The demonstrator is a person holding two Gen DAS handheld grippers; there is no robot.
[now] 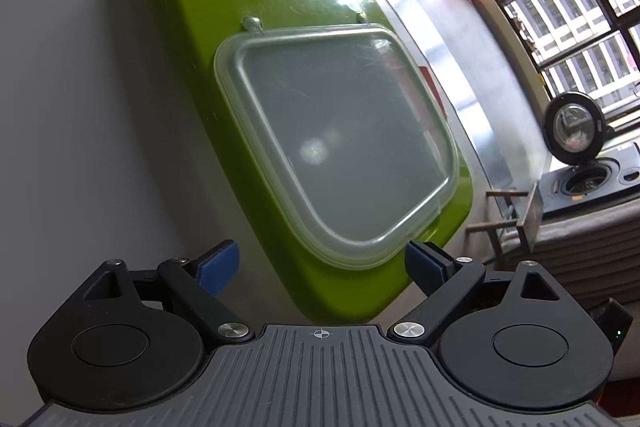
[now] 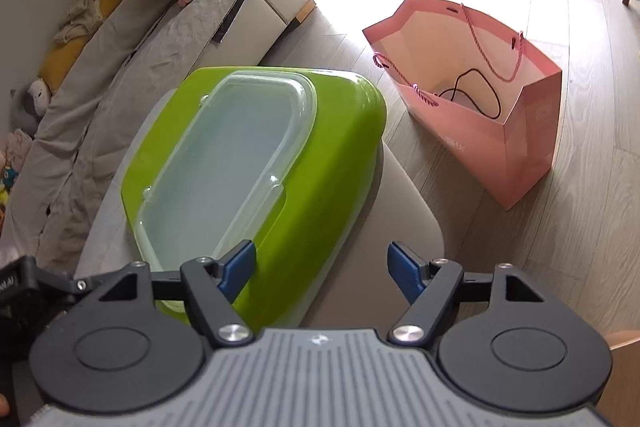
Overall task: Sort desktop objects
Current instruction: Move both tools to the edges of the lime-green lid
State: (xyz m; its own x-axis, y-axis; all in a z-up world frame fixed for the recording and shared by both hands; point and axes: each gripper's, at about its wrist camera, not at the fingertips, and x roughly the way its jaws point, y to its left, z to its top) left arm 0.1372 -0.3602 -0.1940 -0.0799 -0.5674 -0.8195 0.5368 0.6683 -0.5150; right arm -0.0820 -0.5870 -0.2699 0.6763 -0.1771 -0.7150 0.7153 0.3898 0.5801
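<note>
A green plastic box (image 1: 240, 27) with a closed clear hinged lid (image 1: 336, 143) sits on a pale table (image 1: 60, 107). My left gripper (image 1: 322, 261) is open and empty, held above the box's near end, its blue pads on either side of the lid's corner. In the right wrist view the same green box (image 2: 332, 147) and lid (image 2: 236, 147) lie ahead to the left. My right gripper (image 2: 322, 269) is open and empty above the box's near right edge. What is inside the box is hidden by the cloudy lid.
A pink paper bag (image 2: 500, 131) with a black cord inside stands open on the wooden floor right of the table. A sofa with grey cover and clothes (image 2: 132, 39) runs along the left. A black appliance (image 1: 576, 163) stands by the window.
</note>
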